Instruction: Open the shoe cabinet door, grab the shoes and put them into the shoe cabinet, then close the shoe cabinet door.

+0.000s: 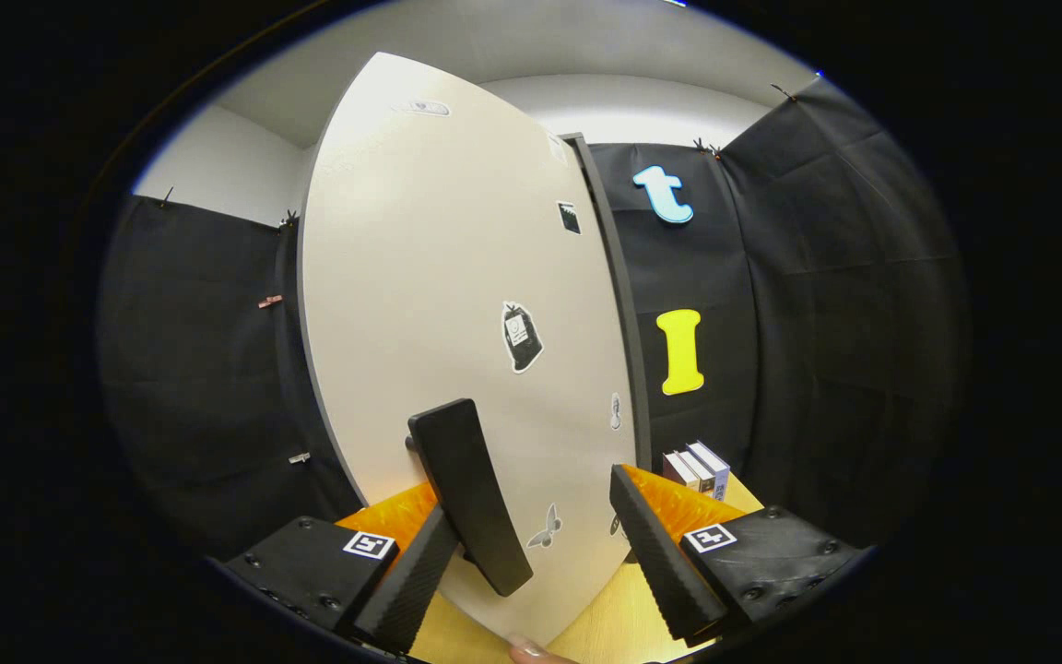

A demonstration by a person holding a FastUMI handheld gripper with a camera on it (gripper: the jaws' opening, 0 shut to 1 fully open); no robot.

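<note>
Door (pixel 457 277): pale panel with small stickers, filling the space ahead of the gripper; its dark edge (pixel 619 304) runs down its right side, so it appears swung at an angle to the camera.
Handle (pixel 468 493): dark bar mounted low on the door face, slanting down and to the right.
Gripper (pixel 531 544): fingers spread wide, nothing clamped. The left finger (pixel 411 581) lies against or just left of the handle's lower part; contact cannot be confirmed. The right finger (pixel 665 553) stands apart from the handle, to its right.
Step in hand: judged to be working the door by its handle; whether opening or closing cannot be told.
Technique: the handle should sit squarely between both fingers before they close. The pull or push should then follow the door's arc about its hinge, not a straight line, so the bar does not slip out.
Risk: a one-sided catch on the left finger alone could slide off the slanted bar.
Pose: gripper held low, near the door's bottom edge, aimed at the door face and tilted a little upward.
Fingertip (pixel 528 650): a person's fingertip shows below the door's bottom edge, between the gripper's fingers.
Shoes: not located.
Table (pixel 605 627): light wood surface beneath the door.
Boxes (pixel 699 468): small upright group right of the door's edge, on the table.
</note>
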